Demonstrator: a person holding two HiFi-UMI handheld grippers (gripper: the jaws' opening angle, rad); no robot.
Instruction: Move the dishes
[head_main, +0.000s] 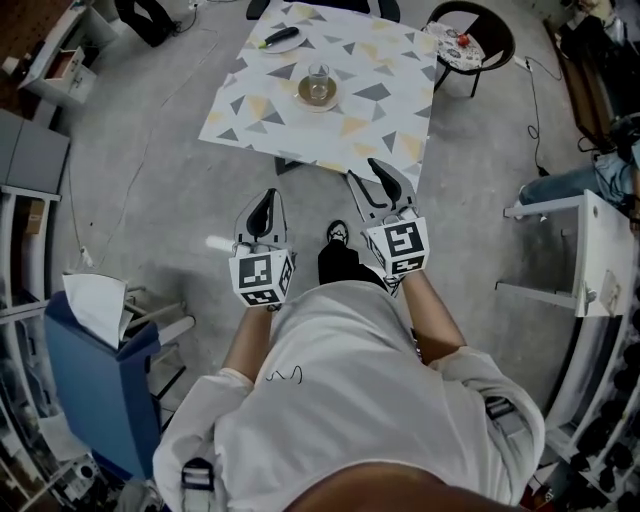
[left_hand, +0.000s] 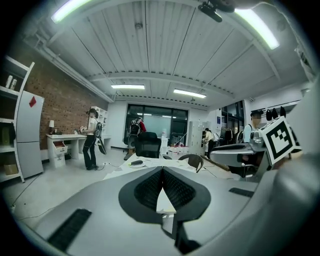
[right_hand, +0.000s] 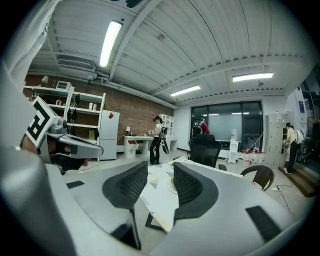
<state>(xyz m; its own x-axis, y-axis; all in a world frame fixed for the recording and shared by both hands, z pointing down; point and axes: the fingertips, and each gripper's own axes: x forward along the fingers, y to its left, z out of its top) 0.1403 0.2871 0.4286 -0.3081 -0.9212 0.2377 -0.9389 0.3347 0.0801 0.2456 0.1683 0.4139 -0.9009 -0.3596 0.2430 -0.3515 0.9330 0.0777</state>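
the dish (head_main: 317, 93) lies well ahead of left gripper (head_main: 267, 198) and right gripper (head_main: 362, 171).

Counter ahead, two grippers side by side before it.
On the white cloth-covered counter with triangle print (head_main: 385, 110), a clear glass on a round saucer (head_main: 317, 90) sits near the middle, and a white plate with a dark oblong thing (head_main: 280, 40) lies at the far left corner. A dark round-backed chair (head_main: 470, 40) stands beside the far right corner. The left hand-held gripper (head_main: 268, 195) and right hand-held gripper (head_main: 362, 168) are before the near edge.
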